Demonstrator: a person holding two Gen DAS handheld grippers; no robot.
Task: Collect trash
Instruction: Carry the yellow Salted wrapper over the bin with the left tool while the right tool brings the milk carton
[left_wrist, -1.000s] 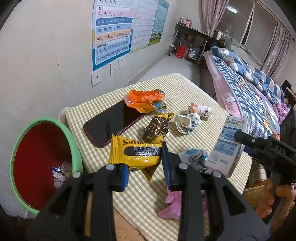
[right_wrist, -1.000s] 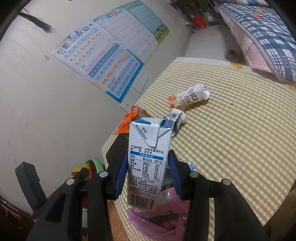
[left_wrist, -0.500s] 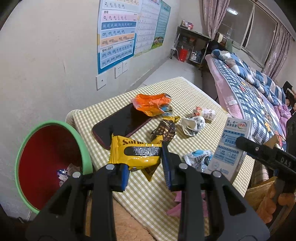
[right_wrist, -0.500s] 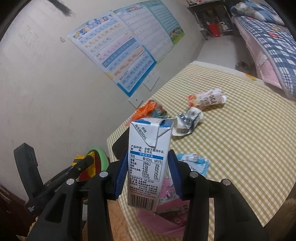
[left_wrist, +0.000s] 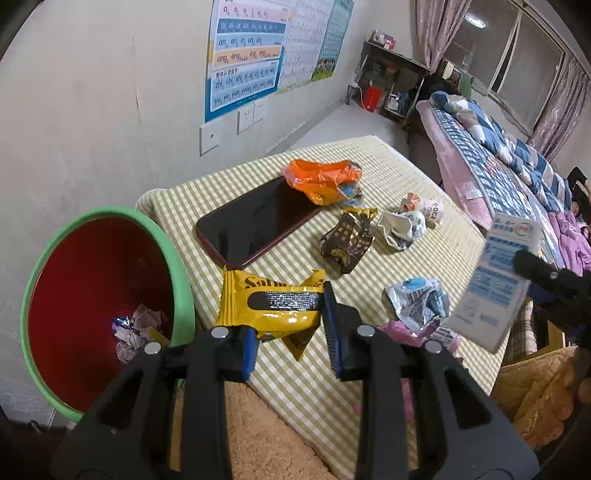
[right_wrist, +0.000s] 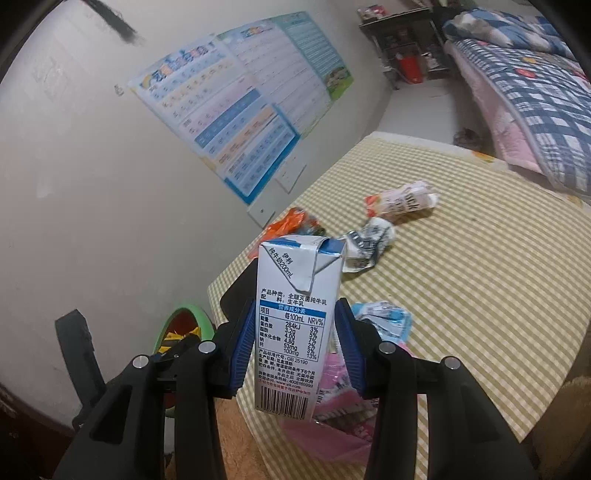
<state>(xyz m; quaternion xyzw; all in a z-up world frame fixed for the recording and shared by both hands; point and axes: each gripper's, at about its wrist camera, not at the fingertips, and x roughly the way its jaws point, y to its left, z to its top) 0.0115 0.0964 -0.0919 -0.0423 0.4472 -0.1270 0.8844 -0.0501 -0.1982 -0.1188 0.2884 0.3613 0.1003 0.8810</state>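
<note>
My left gripper is shut on a yellow snack wrapper, held above the near edge of the checked table. To its left stands a red bin with a green rim, with crumpled trash at the bottom. My right gripper is shut on a white and blue milk carton, held upright over the table's near corner; the carton also shows at the right of the left wrist view. The bin sits low at the left behind the left gripper.
On the table lie a dark phone, an orange wrapper, a brown wrapper, white crumpled wrappers, a silver-blue wrapper and a pink bag. A wall with posters runs at the left; a bed stands at the right.
The left gripper with the yellow wrapper has drifted toward the bin, which now looms larger. The right gripper has lifted the carton slightly and rolled a little.
</note>
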